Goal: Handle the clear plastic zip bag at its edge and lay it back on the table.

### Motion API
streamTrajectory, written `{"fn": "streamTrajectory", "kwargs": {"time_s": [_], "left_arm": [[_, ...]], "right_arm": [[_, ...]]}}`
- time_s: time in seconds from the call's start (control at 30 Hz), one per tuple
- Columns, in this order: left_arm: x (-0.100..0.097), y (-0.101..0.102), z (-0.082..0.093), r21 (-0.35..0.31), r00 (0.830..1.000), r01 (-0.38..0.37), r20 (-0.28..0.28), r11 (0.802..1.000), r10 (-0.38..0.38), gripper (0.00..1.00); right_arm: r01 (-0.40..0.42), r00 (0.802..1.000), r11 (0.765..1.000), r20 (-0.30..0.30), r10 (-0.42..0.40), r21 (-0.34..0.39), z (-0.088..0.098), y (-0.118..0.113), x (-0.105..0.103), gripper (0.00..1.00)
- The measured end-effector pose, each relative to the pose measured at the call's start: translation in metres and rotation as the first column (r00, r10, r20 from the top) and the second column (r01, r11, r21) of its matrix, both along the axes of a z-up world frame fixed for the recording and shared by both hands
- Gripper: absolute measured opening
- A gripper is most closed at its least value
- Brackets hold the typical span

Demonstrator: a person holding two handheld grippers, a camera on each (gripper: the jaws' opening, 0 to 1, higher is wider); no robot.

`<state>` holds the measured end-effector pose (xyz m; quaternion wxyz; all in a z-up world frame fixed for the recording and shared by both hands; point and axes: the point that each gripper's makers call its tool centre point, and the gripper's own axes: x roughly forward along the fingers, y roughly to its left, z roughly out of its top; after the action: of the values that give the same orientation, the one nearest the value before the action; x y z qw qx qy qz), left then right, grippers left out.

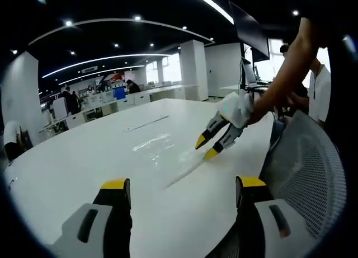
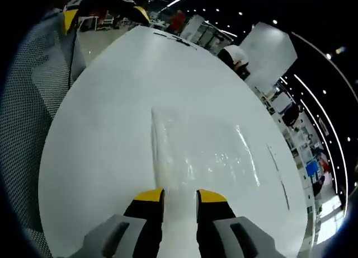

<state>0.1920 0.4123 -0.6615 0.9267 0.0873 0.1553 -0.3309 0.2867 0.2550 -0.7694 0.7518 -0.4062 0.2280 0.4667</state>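
Observation:
The clear plastic zip bag (image 1: pixel 159 148) lies flat on the white table (image 1: pixel 78 157), glinting under the lights. In the left gripper view my left gripper (image 1: pixel 183 185) hangs open over the near table edge, short of the bag. A person's arm brings my right gripper (image 1: pixel 206 148) in from the right, its yellow tips at the bag's near corner. In the right gripper view the bag (image 2: pixel 212 151) spreads ahead, and its zip edge runs down between the jaws of my right gripper (image 2: pixel 180 196), which stand a narrow gap apart. My left gripper (image 2: pixel 105 13) shows at the top left.
A grey mesh chair back (image 1: pixel 307 168) stands close on the right of the table, and it is the same chair (image 2: pixel 33 101) at the left in the right gripper view. Desks, monitors and seated people fill the far office. A thin slot (image 1: pixel 146 123) runs across the tabletop beyond the bag.

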Motion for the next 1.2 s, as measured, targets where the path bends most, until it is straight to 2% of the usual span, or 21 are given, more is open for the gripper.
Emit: {"fn": "streamTrajectory", "kwargs": {"time_s": [0.1,0.23,0.3,0.37,0.53,0.67,0.77,0.83,0.87,0.93,1.1,1.17,1.2], "left_arm": [[0.000,0.000,-0.002,-0.002,1.000,0.002,-0.004,1.000,-0.002,0.76],[-0.002,-0.003,-0.005,0.004,1.000,0.014,-0.014,1.000,-0.014,0.77],[-0.003,-0.004,-0.007,0.012,1.000,0.022,-0.016,1.000,-0.022,0.77],[-0.003,-0.004,-0.008,0.011,1.000,0.021,-0.019,1.000,-0.021,0.77],[-0.004,-0.007,-0.007,-0.001,0.999,0.021,-0.025,1.000,-0.021,0.78],[-0.005,-0.012,-0.009,-0.002,0.999,0.026,-0.034,1.000,-0.026,0.79],[-0.005,-0.012,-0.009,-0.013,0.999,0.022,-0.042,1.000,-0.023,0.80],[-0.005,-0.012,-0.010,-0.016,0.999,0.020,-0.048,1.000,-0.021,0.82],[-0.005,-0.012,-0.011,-0.020,0.998,0.018,-0.054,1.000,-0.019,0.82],[-0.004,-0.012,-0.012,-0.020,0.998,0.016,-0.060,1.000,-0.018,0.84],[-0.002,-0.008,-0.016,0.022,0.999,0.003,-0.043,1.000,-0.002,0.89],[-0.002,-0.008,-0.016,0.016,0.999,-0.002,-0.052,1.000,0.003,0.91],[-0.002,-0.008,-0.015,0.011,0.999,-0.003,-0.046,1.000,0.003,0.91]], "right_arm": [[0.089,0.995,0.993,-0.044,-0.086,0.081,0.007,-0.002,-0.008,0.37],[0.161,0.986,0.975,-0.070,-0.152,0.154,0.018,-0.008,-0.018,0.42],[0.212,0.976,0.959,-0.093,-0.197,0.191,0.025,-0.013,-0.022,0.46],[0.267,0.962,0.929,-0.135,-0.240,0.255,0.037,-0.017,-0.027,0.48],[0.347,0.936,0.874,-0.179,-0.302,0.340,0.063,-0.037,-0.041,0.61],[0.371,0.928,0.862,-0.164,-0.334,0.346,0.073,-0.059,-0.055,0.73],[0.363,0.932,0.878,-0.109,-0.347,0.311,0.074,-0.079,-0.070,0.79],[0.369,0.929,0.875,-0.103,-0.355,0.315,0.076,-0.085,-0.080,0.81],[0.385,0.922,0.855,-0.105,-0.373,0.348,0.079,-0.088,-0.083,0.82],[0.403,0.914,0.830,-0.120,-0.388,0.386,0.083,-0.089,-0.089,0.85],[0.415,0.904,0.803,-0.090,-0.418,0.427,0.079,-0.095,-0.097,0.89],[0.420,0.900,0.796,-0.090,-0.426,0.437,0.080,-0.096,-0.098,0.91],[0.424,0.896,0.783,-0.087,-0.435,0.455,0.083,-0.097,-0.096,0.91]]}}
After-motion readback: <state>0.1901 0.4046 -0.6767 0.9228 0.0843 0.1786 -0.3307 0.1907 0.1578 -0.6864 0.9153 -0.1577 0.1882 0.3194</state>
